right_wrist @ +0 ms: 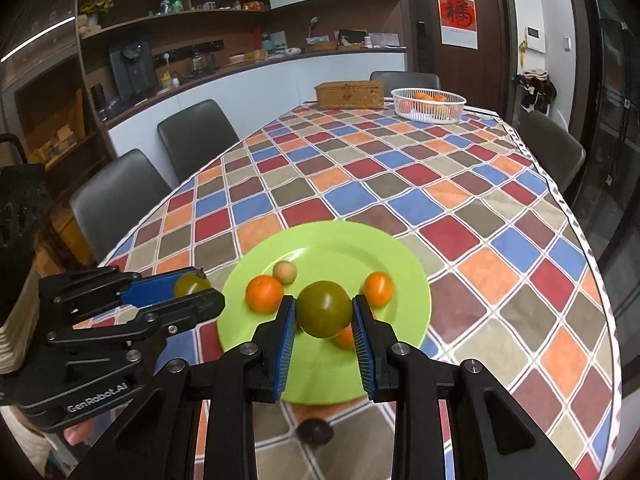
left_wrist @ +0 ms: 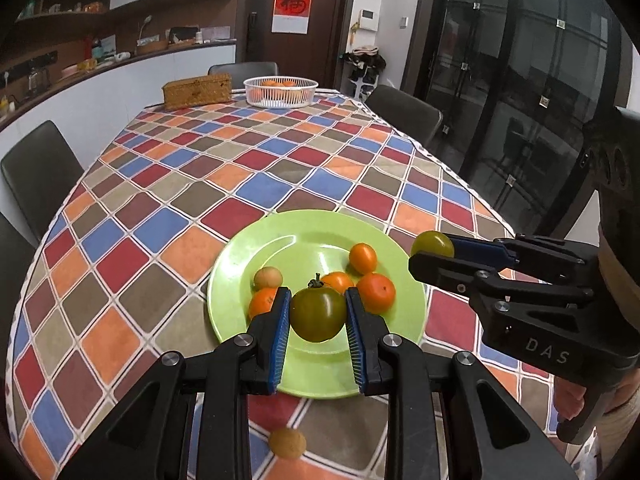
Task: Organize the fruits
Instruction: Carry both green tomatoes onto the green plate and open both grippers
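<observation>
Green plate (left_wrist: 248,248) sits on the checkered tablecloth (left_wrist: 240,168) at the near end of the table. On it, in the left wrist view: four orange fruits (left_wrist: 376,292) and one small pale brownish fruit (left_wrist: 268,278).

Left gripper (left_wrist: 318,312) is clenched on a green tomato (left_wrist: 318,314) with its stem up, blue pads (left_wrist: 280,320) pressed against both sides, held over the near part of the plate. In the right wrist view the same gripper (right_wrist: 200,290) comes in from the left, with its tomato (right_wrist: 191,284) at the plate's left rim (right_wrist: 236,280).

Right gripper (right_wrist: 324,314) is likewise closed on a second green tomato (right_wrist: 324,314), held above the plate; seen from the left wrist it (left_wrist: 430,250) is at the plate's right edge, fruit (left_wrist: 432,243) at the fingertips.

One small brown fruit (left_wrist: 287,443) lies on the cloth just in front of the plate, outside it. A dark round item (right_wrist: 315,431) on the cloth below the right gripper is too blurred to identify.

Far end of table: white slatted basket (left_wrist: 280,98) holding orange fruits (left_wrist: 276,83); beside it to the left, a closed woven box (left_wrist: 198,90), contents hidden.
</observation>
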Demonstrator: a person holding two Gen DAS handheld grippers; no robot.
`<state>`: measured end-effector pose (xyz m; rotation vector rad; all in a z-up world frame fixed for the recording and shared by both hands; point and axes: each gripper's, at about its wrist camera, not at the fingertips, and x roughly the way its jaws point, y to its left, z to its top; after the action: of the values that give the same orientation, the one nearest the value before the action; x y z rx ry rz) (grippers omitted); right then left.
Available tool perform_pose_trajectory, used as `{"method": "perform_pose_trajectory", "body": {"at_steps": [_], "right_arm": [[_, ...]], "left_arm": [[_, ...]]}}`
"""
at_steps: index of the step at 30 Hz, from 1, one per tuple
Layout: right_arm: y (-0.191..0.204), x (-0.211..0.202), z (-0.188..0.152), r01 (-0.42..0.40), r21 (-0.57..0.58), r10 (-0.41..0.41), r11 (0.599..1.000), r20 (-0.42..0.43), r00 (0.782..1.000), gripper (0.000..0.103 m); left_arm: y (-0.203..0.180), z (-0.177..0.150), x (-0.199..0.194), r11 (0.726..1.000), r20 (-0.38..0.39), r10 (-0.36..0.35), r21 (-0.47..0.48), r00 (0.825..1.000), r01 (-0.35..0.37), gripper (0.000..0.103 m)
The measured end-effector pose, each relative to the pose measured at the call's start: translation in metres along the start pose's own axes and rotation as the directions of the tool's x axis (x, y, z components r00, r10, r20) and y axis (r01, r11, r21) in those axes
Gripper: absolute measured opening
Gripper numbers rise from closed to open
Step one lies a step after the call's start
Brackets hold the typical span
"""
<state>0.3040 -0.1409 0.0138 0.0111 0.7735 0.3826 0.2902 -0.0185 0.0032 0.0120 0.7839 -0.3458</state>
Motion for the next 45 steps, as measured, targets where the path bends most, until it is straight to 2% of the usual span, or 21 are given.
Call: {"method": "perform_pose_trajectory", "body": {"at_steps": [5,10,27,29,35,40,43,45], "right_arm": [[-0.008,0.019,0.01,-0.002,0.001,0.002,1.0,-0.031,1.0,0.029],[-0.015,0.039,0.014,-0.009,0.002,0.009,1.0,-0.07,0.998,0.029],[-0.031,0.088,0.016,0.005,0.034,0.0,0.999,-0.149,0.989,0.029],[-0.031,0.089,0.016,0.007,0.031,-0.002,1.0,-0.148,0.989,0.029],[-0.035,0.083,0.015,0.014,0.057,-0.006,0.998,-0.138,0.99,0.032],[-0.031,0.068,0.014,0.027,0.046,-0.021,0.999,-0.115,0.993,0.032],[-0.025,0.054,0.012,0.031,0.032,-0.028,0.999,-0.089,0.996,0.038],[-0.02,0.043,0.01,0.04,0.021,-0.039,0.999,-0.068,0.997,0.039]], "left_arm": [[0.007,0.011,0.019,1.0,-0.027,-0.014,-0.019,1.0,0.014,0.027],[0.012,0.02,0.041,0.997,-0.06,-0.067,-0.042,0.996,0.064,0.027],[0.025,0.027,0.09,0.995,-0.15,-0.072,-0.072,0.986,0.062,0.028],[0.025,0.027,0.089,0.997,-0.15,-0.06,-0.062,0.987,0.052,0.033],[0.026,0.024,0.078,0.997,-0.133,-0.046,-0.06,0.99,0.038,0.036],[0.021,0.022,0.056,0.999,-0.097,0.006,-0.032,0.995,-0.009,0.04],[0.017,0.021,0.04,0.999,-0.067,0.033,-0.019,0.997,-0.034,0.045],[0.016,0.02,0.031,0.999,-0.052,0.036,-0.016,0.998,-0.037,0.047]]}}
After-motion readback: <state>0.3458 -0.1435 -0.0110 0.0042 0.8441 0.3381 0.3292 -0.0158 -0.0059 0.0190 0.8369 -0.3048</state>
